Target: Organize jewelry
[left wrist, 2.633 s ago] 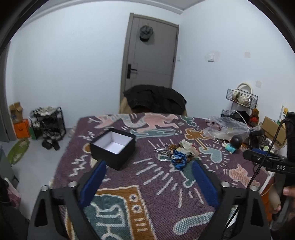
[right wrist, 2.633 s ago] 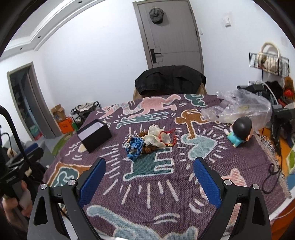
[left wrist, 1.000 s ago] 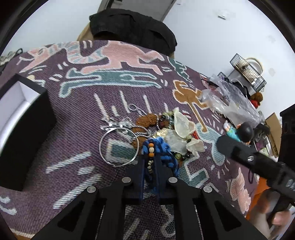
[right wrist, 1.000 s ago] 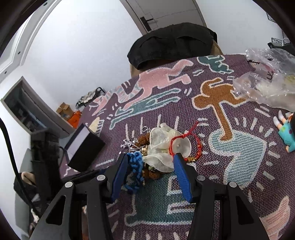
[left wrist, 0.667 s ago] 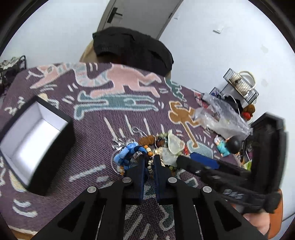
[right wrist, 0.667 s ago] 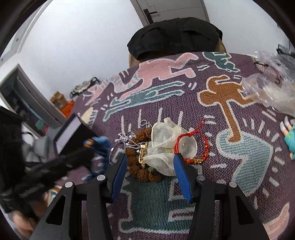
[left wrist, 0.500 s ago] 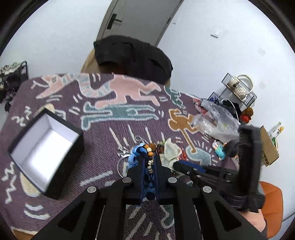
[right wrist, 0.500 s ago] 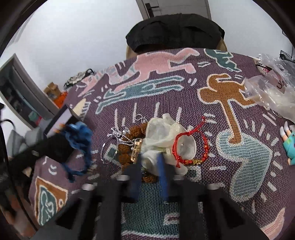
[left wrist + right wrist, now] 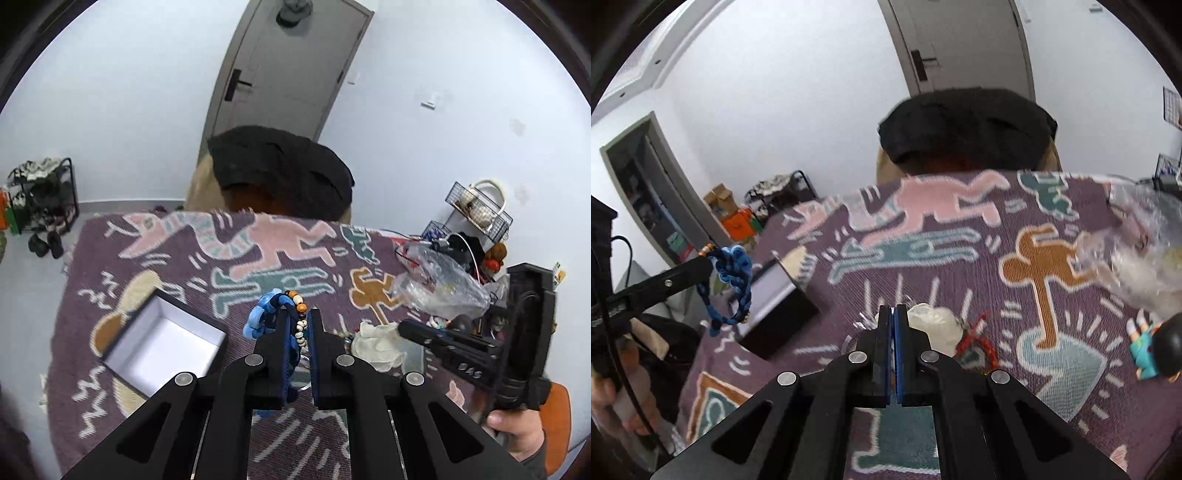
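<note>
My left gripper (image 9: 297,314) is shut on a blue braided bracelet (image 9: 264,319) with small beads and holds it in the air above the table. It also shows in the right wrist view (image 9: 733,277), hanging from the left gripper's fingers (image 9: 690,273). An open black box with a white inside (image 9: 162,347) sits on the cloth just left of the bracelet. My right gripper (image 9: 894,314) has its jaws closed together over the jewelry pile (image 9: 934,325); nothing visible between them. The pile holds a white pouch (image 9: 376,343) and a red bead bracelet (image 9: 979,339).
The table has a purple patterned cloth (image 9: 295,251). A clear plastic bag (image 9: 436,284) and a small doll (image 9: 1156,350) lie at the right. A chair with a black coat (image 9: 280,173) stands behind the table. A shoe rack (image 9: 40,199) is at the far left.
My left gripper closed on the blue bracelet, lifted it off the pile and carried it left toward the box. My right gripper moved down over the pile and closed its jaws.
</note>
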Tool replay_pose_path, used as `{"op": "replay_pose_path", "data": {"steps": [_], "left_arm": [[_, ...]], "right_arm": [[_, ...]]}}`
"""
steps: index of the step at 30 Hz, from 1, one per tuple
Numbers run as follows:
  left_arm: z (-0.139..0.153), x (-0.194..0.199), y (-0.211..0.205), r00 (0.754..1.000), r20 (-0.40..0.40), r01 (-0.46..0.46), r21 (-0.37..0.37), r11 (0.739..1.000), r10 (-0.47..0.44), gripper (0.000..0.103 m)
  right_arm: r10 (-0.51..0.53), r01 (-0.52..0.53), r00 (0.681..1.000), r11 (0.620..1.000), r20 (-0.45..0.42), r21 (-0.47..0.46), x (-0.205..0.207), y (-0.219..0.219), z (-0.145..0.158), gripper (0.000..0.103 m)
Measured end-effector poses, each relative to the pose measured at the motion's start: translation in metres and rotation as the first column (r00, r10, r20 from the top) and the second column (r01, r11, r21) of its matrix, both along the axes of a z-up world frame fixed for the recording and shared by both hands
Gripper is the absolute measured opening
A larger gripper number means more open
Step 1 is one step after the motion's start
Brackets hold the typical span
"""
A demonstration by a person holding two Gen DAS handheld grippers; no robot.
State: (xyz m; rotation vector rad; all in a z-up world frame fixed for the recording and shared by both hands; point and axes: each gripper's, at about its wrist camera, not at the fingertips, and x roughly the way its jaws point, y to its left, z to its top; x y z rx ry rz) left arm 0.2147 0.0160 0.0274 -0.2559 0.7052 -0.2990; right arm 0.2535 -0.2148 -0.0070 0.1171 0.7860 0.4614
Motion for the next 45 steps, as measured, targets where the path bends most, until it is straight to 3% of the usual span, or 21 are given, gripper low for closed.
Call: {"op": "replay_pose_path", "data": {"steps": [9, 20, 23, 25, 27, 36, 42, 43, 45], "left_arm": [[-0.002, 0.003, 0.041, 0.997, 0.004, -0.081, 0.023, 0.996, 0.081, 0.009], [-0.040, 0.022, 0.079, 0.980, -0.077, -0.183, 0.022, 0.983, 0.184, 0.012], [-0.051, 0.024, 0.091, 0.973, -0.120, -0.199, -0.012, 0.980, 0.196, 0.028], [-0.053, 0.019, 0.098, 0.971, -0.109, -0.216, -0.031, 0.976, 0.212, 0.060], [-0.052, 0.011, 0.108, 0.965, -0.076, -0.252, -0.037, 0.967, 0.249, 0.070], [-0.052, -0.014, 0.146, 0.944, -0.058, -0.325, -0.014, 0.946, 0.324, 0.070], [-0.056, -0.017, 0.157, 0.937, -0.052, -0.345, 0.004, 0.939, 0.344, 0.070], [-0.057, -0.018, 0.157, 0.937, -0.049, -0.345, 0.009, 0.939, 0.345, 0.070], [-0.057, -0.019, 0.155, 0.940, -0.044, -0.338, 0.014, 0.941, 0.338, 0.070]], "right_arm": [[0.047, -0.048, 0.997, 0.998, 0.054, 0.031, -0.004, 0.024, 0.030, 0.002], [0.108, -0.112, 0.992, 0.992, 0.063, 0.065, -0.006, 0.080, 0.033, 0.002], [0.126, -0.130, 0.990, 0.989, 0.061, 0.075, -0.003, 0.098, 0.030, 0.002], [0.139, -0.144, 0.988, 0.986, 0.060, 0.083, -0.001, 0.110, 0.029, 0.002], [0.153, -0.159, 0.986, 0.983, 0.062, 0.088, 0.001, 0.122, 0.028, 0.002], [0.214, -0.218, 0.976, 0.971, 0.050, 0.096, 0.012, 0.172, 0.021, 0.002], [0.189, -0.191, 0.981, 0.980, 0.046, 0.048, 0.020, 0.195, 0.011, 0.003], [0.186, -0.187, 0.982, 0.982, 0.040, 0.033, 0.020, 0.196, 0.009, 0.009], [0.191, -0.191, 0.982, 0.981, 0.003, 0.037, 0.021, 0.194, 0.002, 0.045]]}}
